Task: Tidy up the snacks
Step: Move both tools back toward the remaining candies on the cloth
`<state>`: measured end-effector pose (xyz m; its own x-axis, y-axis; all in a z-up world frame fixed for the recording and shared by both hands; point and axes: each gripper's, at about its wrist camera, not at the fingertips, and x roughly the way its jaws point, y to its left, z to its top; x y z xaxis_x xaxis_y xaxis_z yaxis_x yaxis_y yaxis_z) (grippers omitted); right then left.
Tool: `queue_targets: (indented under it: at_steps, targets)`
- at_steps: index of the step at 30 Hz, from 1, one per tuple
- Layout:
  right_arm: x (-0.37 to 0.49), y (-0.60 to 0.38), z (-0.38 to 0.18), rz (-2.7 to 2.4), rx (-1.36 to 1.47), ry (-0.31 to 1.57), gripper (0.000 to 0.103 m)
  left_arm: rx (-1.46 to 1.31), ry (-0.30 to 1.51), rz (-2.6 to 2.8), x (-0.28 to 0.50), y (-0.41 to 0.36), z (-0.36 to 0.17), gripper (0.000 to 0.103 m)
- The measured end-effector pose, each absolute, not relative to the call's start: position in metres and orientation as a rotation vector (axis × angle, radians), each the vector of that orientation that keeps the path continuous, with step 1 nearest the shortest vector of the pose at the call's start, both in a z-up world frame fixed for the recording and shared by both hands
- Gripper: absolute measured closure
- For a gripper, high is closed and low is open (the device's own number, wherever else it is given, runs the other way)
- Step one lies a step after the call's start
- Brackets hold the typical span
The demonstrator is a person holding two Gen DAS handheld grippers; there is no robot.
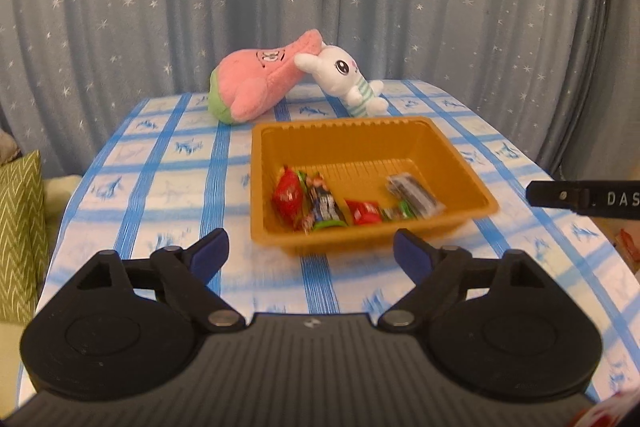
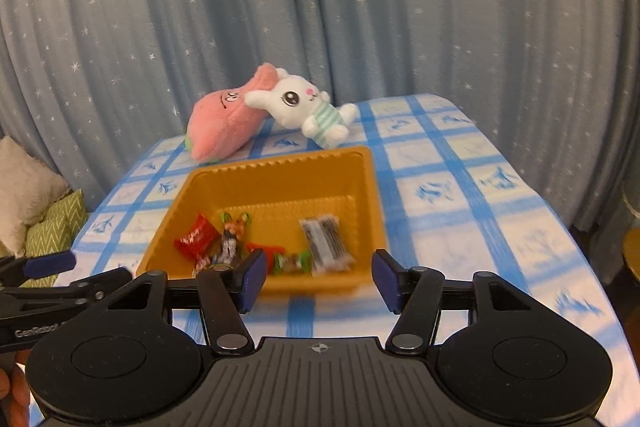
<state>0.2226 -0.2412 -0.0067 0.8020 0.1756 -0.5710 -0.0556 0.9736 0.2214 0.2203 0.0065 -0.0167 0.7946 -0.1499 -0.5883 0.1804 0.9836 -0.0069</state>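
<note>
left wrist view: left gripper (image 1: 311,254) jaws wide apart, holding nothing — orange tray (image 1: 472,183) just ahead on blue-checked tablecloth (image 1: 160,187), snacks (image 1: 320,203) inside near front wall. right wrist view: right gripper (image 2: 319,278) also spread, empty — tray (image 2: 372,187) straight ahead, black packet (image 2: 325,241) within.

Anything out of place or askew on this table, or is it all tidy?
Mostly tidy: the snacks all lie inside the orange tray. The only oddity is behind it, where the pink plush and white bunny plush lie toppled against each other. Both claws are open and empty.
</note>
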Motion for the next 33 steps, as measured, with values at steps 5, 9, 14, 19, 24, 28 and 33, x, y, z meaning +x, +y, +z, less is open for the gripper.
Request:
queue_targets:
  at_steps: [5,9,14,19,24,28,33]
  targets:
    - [0.181,-0.251,0.003,0.092,0.201,0.651,0.042,0.044,0.635,-0.165,0.177,0.008,-0.007,0.011]
    - [0.146,-0.255,0.008,0.069,0.203,0.661,0.040,0.022,0.641,-0.159,0.145,0.011,0.000,0.009]
    - [0.108,-0.256,0.010,0.057,0.200,0.684,0.039,-0.002,0.652,-0.156,0.112,0.014,0.006,0.005]
    - [0.078,-0.249,0.007,0.056,0.204,0.718,0.039,-0.009,0.668,-0.149,0.091,0.018,0.010,0.003]
    - [0.060,-0.243,0.004,0.067,0.213,0.742,0.039,-0.022,0.688,-0.156,0.078,0.020,0.010,0.001]
    - [0.053,-0.240,0.003,0.072,0.208,0.757,0.039,-0.023,0.701,-0.152,0.073,0.020,0.007,0.000]
    - [0.052,-0.241,0.002,0.072,0.211,0.756,0.039,-0.006,0.697,-0.137,0.074,0.019,0.006,0.000]
